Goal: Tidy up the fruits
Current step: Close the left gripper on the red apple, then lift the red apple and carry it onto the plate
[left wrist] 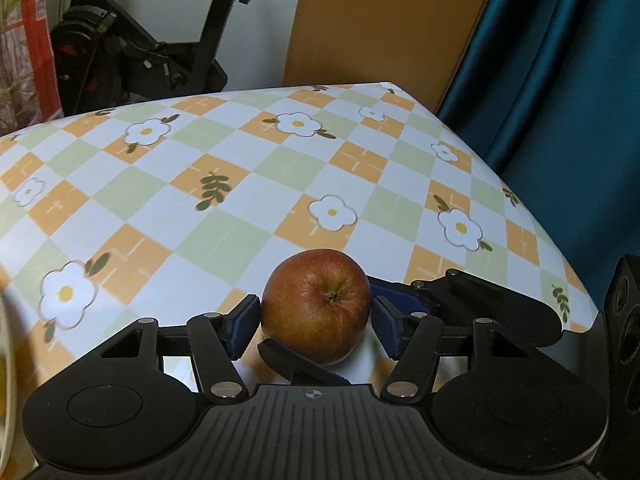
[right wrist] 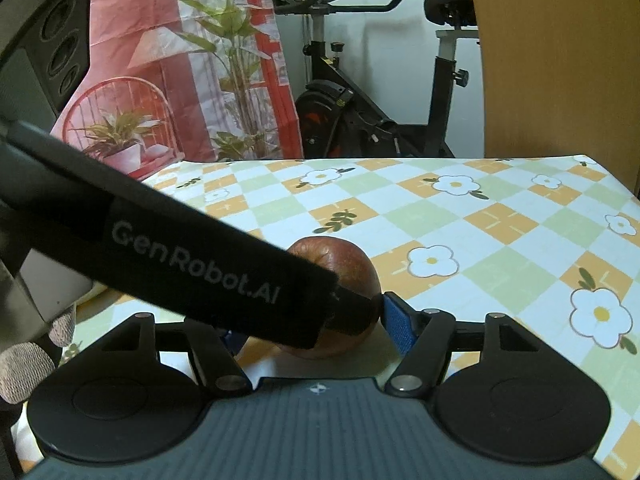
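my left gripper (left wrist: 316,314) sits low on the worktop (left wrist: 224,184) with its blue pads (left wrist: 245,317) closed against both sides of the red apple (left wrist: 316,306). my right gripper (right wrist: 308,326) brackets the same apple (right wrist: 340,276); the left gripper's black arm (right wrist: 192,256) hides its left finger, so i cannot tell its state.

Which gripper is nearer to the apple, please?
Left, narrowly. The left gripper brackets the apple, pads hugging both sides; the right gripper also straddles it, with a looser gap.
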Demonstrator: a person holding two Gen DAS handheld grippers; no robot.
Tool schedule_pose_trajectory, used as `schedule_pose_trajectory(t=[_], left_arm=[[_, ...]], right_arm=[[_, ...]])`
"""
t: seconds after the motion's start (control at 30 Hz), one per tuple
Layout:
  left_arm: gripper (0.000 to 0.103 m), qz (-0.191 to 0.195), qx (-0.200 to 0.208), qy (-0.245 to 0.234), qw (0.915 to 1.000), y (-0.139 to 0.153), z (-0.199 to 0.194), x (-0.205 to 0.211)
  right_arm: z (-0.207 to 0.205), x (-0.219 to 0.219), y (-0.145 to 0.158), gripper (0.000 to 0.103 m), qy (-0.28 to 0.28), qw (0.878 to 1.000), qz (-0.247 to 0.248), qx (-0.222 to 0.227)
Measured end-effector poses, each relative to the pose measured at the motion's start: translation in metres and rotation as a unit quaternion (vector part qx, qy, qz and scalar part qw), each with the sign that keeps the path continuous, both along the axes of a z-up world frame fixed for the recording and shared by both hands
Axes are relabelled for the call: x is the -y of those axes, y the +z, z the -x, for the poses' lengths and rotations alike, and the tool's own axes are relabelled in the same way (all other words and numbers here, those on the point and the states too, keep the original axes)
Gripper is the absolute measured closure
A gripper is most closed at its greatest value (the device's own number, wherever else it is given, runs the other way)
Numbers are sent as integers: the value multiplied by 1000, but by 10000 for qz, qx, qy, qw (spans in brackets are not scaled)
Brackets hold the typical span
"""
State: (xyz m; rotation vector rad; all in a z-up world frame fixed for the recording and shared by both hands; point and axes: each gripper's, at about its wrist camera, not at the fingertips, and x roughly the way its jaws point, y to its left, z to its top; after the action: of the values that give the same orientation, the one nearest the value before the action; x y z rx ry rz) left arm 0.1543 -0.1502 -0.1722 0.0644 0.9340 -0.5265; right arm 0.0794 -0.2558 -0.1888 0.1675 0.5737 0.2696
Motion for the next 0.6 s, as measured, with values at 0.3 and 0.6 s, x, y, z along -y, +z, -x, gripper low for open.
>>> schedule_pose_trajectory(t=[0.3, 0.6], left_arm=[[39, 108, -50, 338, 9994, 7, 18, -30], [39, 308, 185, 680, 9970, 23, 41, -51]], right_arm=[[9, -26, 6, 34, 374, 9992, 90, -49], [16, -47, 23, 34, 575, 9982, 141, 29]])
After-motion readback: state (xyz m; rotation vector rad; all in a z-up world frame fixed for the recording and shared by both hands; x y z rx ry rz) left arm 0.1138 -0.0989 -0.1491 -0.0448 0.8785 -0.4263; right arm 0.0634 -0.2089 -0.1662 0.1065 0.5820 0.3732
